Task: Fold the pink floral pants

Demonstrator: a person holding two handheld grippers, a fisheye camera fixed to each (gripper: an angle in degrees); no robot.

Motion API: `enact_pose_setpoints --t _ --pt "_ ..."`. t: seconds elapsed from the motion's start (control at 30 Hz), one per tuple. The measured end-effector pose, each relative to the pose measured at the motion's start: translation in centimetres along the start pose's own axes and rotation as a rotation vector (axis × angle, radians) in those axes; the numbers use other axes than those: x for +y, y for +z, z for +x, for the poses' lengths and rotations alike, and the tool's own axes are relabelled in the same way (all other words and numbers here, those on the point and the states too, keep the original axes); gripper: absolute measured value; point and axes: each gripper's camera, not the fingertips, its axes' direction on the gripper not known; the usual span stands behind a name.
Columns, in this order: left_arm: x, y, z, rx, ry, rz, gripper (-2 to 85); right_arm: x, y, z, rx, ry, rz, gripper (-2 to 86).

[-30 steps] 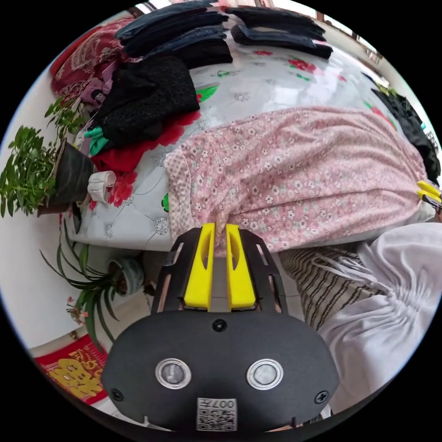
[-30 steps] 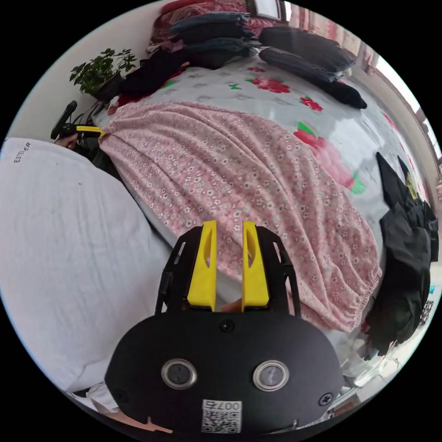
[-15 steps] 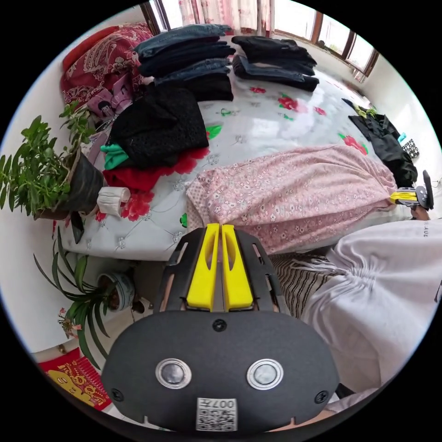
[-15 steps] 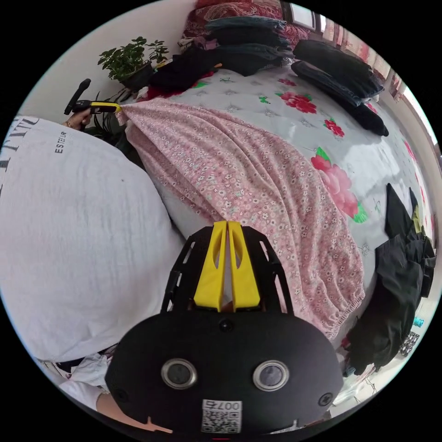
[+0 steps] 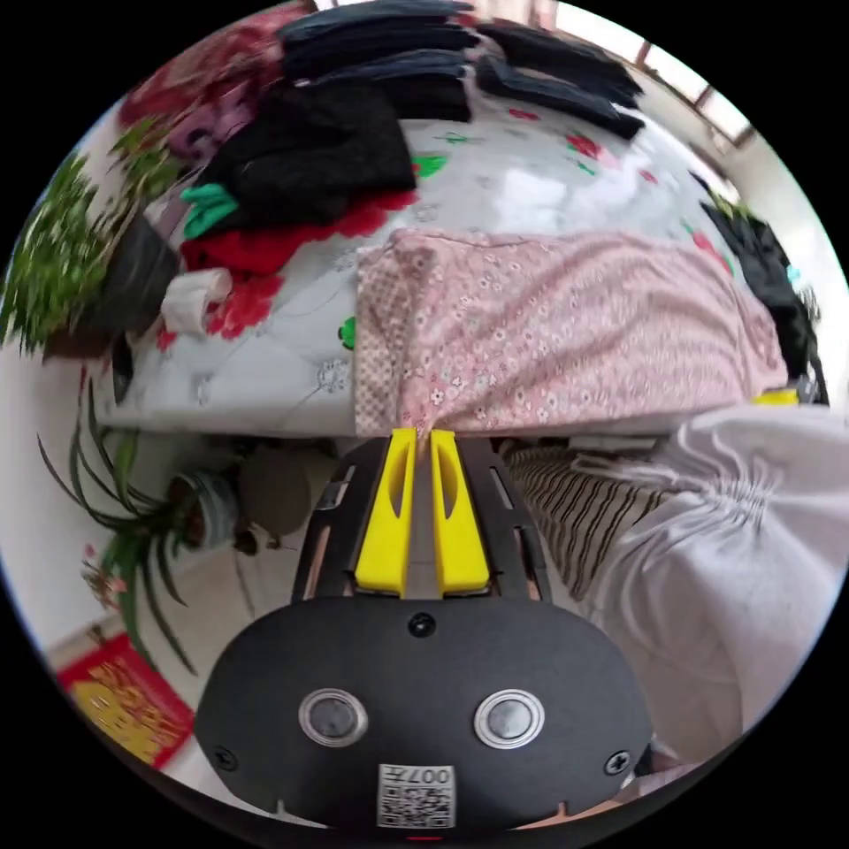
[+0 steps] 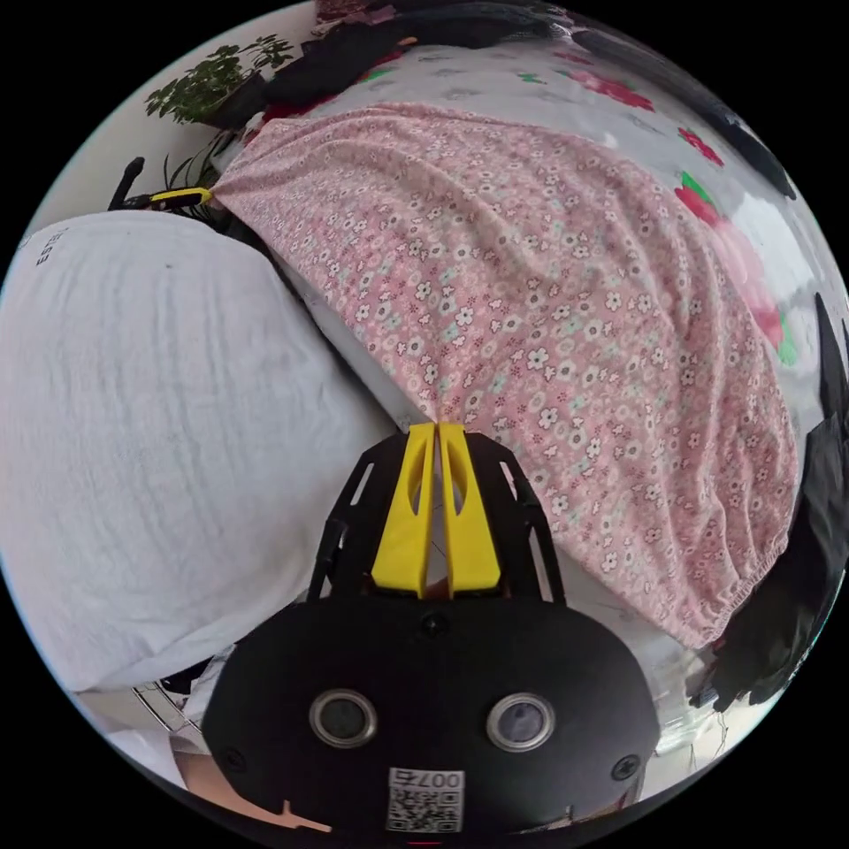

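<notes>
The pink floral pants lie stretched across the near edge of a bed with a white flowered sheet. My left gripper is shut on the pants' near edge by the leg-end side. My right gripper is shut on the same near edge closer to the elastic waistband. The pants spread wide in the right gripper view, and the left gripper shows small at their far corner. The right gripper's yellow tip peeks out past the person's white shirt.
Stacks of folded dark clothes sit at the bed's far side, a black and red heap to the left. Dark garments hang off the bed by the waistband. Potted plants stand beside the bed, a red mat on the floor.
Both grippers closed onto the pants' near edge and stay shut on it. The cloth now lies tauter and flatter along the bed edge; both cameras moved closer and lower.
</notes>
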Motion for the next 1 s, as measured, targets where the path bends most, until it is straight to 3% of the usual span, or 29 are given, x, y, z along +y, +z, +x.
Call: enact_pose_setpoints --t 0.2,0.4,0.6,0.73,0.93,1.0 --pt "8.1 -1.5 -10.4 0.246 -0.522 0.259 5.6 2.8 -2.3 1.1 -0.024 0.112 0.155 -0.3" --pt "11.2 5.3 -15.5 0.660 -0.849 0.267 8.3 3.5 -3.7 2.4 -0.022 0.204 0.269 -0.3" --pt "10.3 8.9 -16.9 0.902 -0.913 0.291 6.6 2.7 -2.3 1.4 -0.017 0.087 0.167 -0.3" --pt "9.3 9.8 -17.8 0.933 -0.910 0.340 1.5 3.7 -1.3 2.1 -0.004 0.057 0.107 -0.3" --pt "6.2 6.5 -16.8 0.900 -0.664 0.516 -0.8 5.4 -2.6 4.2 -0.021 0.058 0.124 -0.2" --pt "6.5 3.1 -15.8 0.794 -0.505 0.583 -0.8 6.4 -3.2 5.0 -0.019 0.073 0.138 -0.2"
